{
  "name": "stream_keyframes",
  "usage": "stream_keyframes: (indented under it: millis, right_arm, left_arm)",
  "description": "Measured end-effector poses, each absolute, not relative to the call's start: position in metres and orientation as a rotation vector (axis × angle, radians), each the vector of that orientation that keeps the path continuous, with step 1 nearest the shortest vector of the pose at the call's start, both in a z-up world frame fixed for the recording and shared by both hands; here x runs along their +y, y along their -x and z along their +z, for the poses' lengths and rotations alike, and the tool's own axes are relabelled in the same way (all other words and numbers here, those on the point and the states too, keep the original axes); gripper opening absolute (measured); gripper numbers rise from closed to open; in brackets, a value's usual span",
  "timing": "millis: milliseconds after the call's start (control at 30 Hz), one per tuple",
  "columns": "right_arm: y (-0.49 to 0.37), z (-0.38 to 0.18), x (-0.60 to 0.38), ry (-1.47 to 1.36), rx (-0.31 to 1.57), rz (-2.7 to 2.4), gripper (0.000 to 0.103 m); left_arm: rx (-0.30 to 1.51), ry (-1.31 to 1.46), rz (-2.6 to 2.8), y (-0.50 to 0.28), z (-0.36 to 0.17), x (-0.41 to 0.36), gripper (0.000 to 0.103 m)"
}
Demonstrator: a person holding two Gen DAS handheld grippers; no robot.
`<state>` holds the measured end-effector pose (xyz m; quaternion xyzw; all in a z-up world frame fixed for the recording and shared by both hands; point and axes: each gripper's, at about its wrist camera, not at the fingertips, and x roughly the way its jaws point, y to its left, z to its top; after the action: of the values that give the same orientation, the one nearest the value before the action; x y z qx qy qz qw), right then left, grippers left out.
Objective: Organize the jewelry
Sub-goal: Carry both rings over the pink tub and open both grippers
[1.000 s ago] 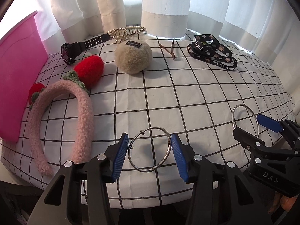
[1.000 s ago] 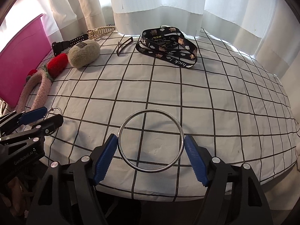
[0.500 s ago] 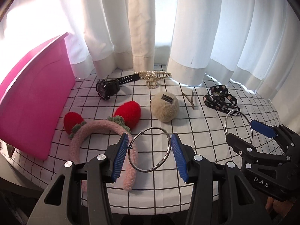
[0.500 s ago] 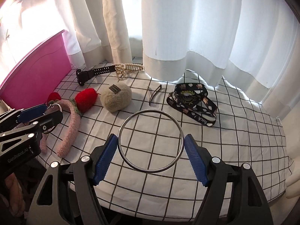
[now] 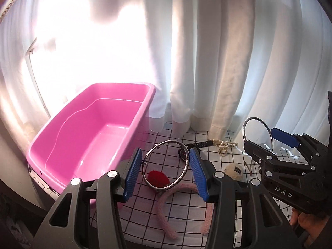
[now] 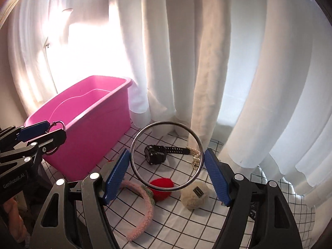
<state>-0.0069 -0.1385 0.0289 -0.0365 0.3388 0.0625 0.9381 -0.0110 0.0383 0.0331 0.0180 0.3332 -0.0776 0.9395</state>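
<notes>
The pink fuzzy headband point(image 5: 166, 205) is partly hidden behind the left gripper's fingers point(image 5: 132, 174), and its ends drop out of sight behind the right gripper's fingers point(image 6: 116, 176). The pink tub's point(image 5: 91, 137) near corner is covered too. The watch point(image 6: 155, 154) face is too small to read.

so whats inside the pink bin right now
The pink bin shows only bare pink floor and walls in the left wrist view; no jewelry is visible inside. Its near corner is hidden behind the left gripper, which holds a bangle.
</notes>
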Motion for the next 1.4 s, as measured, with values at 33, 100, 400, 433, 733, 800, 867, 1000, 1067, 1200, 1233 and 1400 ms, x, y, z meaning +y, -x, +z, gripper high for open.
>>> stream_keyframes:
  millis: [33, 100, 400, 433, 733, 800, 867, 1000, 1067, 1200, 1233, 1400]
  right_arm:
    - [0.0, 0.035, -0.127, 0.082, 0.681, 0.149, 0.071]
    - [-0.014, 0.045, -0.101, 0.092, 0.663, 0.193, 0.071]
    - [-0.082, 0.049, 0.007, 0.119, 0.702, 0.336, 0.071]
    - [-0.091, 0.047, 0.016, 0.121, 0.714, 0.343, 0.071]
    - [-0.143, 0.014, 0.074, 0.158, 0.808, 0.367, 0.071]
    - [-0.15, 0.006, 0.079, 0.162, 0.834, 0.368, 0.071]
    - [-0.157, 0.0, 0.086, 0.171, 0.857, 0.367, 0.071]
    - [-0.168, -0.009, 0.096, 0.194, 0.898, 0.353, 0.072]
    - [-0.172, -0.011, 0.098, 0.188, 0.915, 0.345, 0.072]
    - [-0.18, -0.013, 0.101, 0.177, 0.918, 0.327, 0.073]
    - [-0.179, -0.012, 0.1, 0.179, 0.914, 0.321, 0.073]
    - [-0.172, -0.008, 0.094, 0.18, 0.904, 0.303, 0.073]
  left_arm:
    - [0.672, -0.032, -0.137, 0.006, 0.039, 0.05, 0.046]
    - [0.661, -0.024, -0.09, -0.004, 0.047, 0.073, 0.046]
    - [0.692, -0.007, 0.054, -0.061, 0.042, 0.158, 0.046]
    - [0.705, -0.003, 0.061, -0.068, 0.038, 0.165, 0.046]
    - [0.83, 0.058, 0.126, -0.115, -0.003, 0.22, 0.046]
    - [0.856, 0.064, 0.133, -0.12, -0.01, 0.227, 0.046]
    - [0.877, 0.068, 0.138, -0.124, -0.016, 0.232, 0.046]
    - [0.913, 0.084, 0.139, -0.131, -0.024, 0.239, 0.047]
    - [0.931, 0.101, 0.139, -0.133, -0.028, 0.244, 0.049]
    - [0.909, 0.108, 0.146, -0.13, -0.025, 0.249, 0.078]
    - [0.897, 0.103, 0.149, -0.128, -0.022, 0.249, 0.081]
    - [0.905, 0.106, 0.154, -0.126, -0.021, 0.251, 0.083]
